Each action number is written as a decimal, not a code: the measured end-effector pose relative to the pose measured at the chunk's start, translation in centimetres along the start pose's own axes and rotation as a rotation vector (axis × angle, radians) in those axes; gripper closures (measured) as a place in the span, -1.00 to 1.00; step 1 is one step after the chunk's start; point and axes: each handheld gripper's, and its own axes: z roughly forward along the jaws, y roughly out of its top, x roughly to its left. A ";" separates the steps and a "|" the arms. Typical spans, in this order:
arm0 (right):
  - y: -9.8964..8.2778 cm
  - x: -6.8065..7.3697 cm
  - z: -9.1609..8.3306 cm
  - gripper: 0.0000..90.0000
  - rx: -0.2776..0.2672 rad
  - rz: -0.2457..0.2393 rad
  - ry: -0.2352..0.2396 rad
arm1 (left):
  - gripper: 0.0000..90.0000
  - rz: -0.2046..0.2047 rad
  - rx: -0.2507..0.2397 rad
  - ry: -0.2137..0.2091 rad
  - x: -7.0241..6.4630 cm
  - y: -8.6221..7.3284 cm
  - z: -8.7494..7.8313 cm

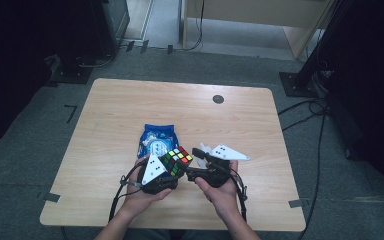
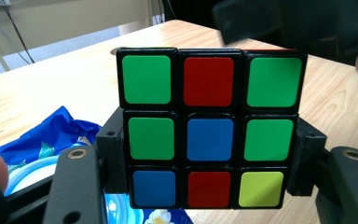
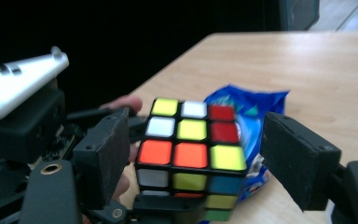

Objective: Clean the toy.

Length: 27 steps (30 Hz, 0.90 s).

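A scrambled Rubik's cube (image 1: pixel 176 161) is held above the near middle of the wooden table (image 1: pixel 130 100). My left gripper (image 1: pixel 175 167) is shut on it, and in the left gripper view its black pads (image 2: pixel 113 156) press the cube (image 2: pixel 209 126) on both sides, at its lower two layers. My right gripper (image 1: pixel 195 162) is just right of the cube, pointing left at it. In the right gripper view its jaws (image 3: pixel 200 158) stand wide on either side of the cube (image 3: pixel 191 149), with a clear gap at the right pad (image 3: pixel 298 158). A person's hand holds each gripper.
A blue snack packet (image 1: pixel 157 140) lies flat on the table just beyond the cube, also visible under it (image 2: pixel 42 140) and behind it (image 3: pixel 256 105). A round grommet (image 1: pixel 218 99) sits at the far right of the tabletop. Dark stands and cables (image 1: pixel 305 107) surround the table.
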 end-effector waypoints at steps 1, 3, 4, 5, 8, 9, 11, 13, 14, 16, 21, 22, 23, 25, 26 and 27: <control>-0.2 0.2 0.4 -0.46 0.018 -0.002 -0.015 | -0.24 0.001 -0.001 -0.002 -0.1 0.0 0.0; -0.5 0.4 0.9 -0.46 0.037 0.002 -0.030 | -0.24 0.013 -0.001 0.001 -0.3 0.1 0.0; -0.7 0.3 1.1 -0.45 0.048 0.011 -0.031 | -0.24 0.020 -0.005 0.001 -0.4 0.1 0.0; -0.8 0.3 1.3 -0.39 0.055 0.018 -0.036 | -0.24 0.025 -0.005 0.000 -0.5 0.1 0.0; -1.0 0.3 1.2 -0.25 0.045 0.029 -0.027 | -0.24 0.042 -0.002 0.013 -0.8 0.2 0.1; -1.0 0.5 1.2 -0.24 0.045 0.020 -0.039 | -0.25 0.041 -0.003 0.011 -0.8 0.2 0.1; -1.0 0.6 1.1 -0.24 0.042 -0.005 -0.047 | -0.25 0.038 -0.003 0.006 -0.8 0.2 0.1; -1.0 0.8 1.1 -0.24 0.045 -0.041 -0.063 | -0.25 0.036 0.002 0.006 -0.8 0.1 0.3; -1.1 1.0 1.1 -0.24 0.049 -0.071 -0.076 | -0.25 0.038 0.009 0.005 -0.8 0.1 0.3; -1.1 1.7 1.2 -0.24 0.058 -0.175 -0.124 | -0.25 0.040 0.015 0.010 -0.9 0.1 0.5; -1.3 2.7 1.6 -0.24 0.103 -0.308 -0.172 | -0.26 0.056 0.040 0.026 -0.9 0.0 0.6; -1.2 2.5 1.7 -0.24 0.106 -0.292 -0.163 | -0.25 0.061 0.043 0.028 -0.9 0.0 0.6; -1.1 2.3 1.7 -0.25 0.111 -0.272 -0.150 | -0.25 0.058 0.045 0.021 -0.8 0.1 0.6; -1.0 1.9 1.5 -0.33 0.090 -0.244 -0.115 | -0.25 0.028 0.053 0.011 -0.3 0.1 0.6; -0.8 1.7 1.3 -0.40 0.071 -0.230 -0.099 | -0.25 0.009 0.057 0.020 0.1 0.1 0.5; -0.5 1.5 1.0 -0.44 0.052 -0.215 -0.085 | -0.25 -0.004 0.064 0.031 0.5 0.0 0.5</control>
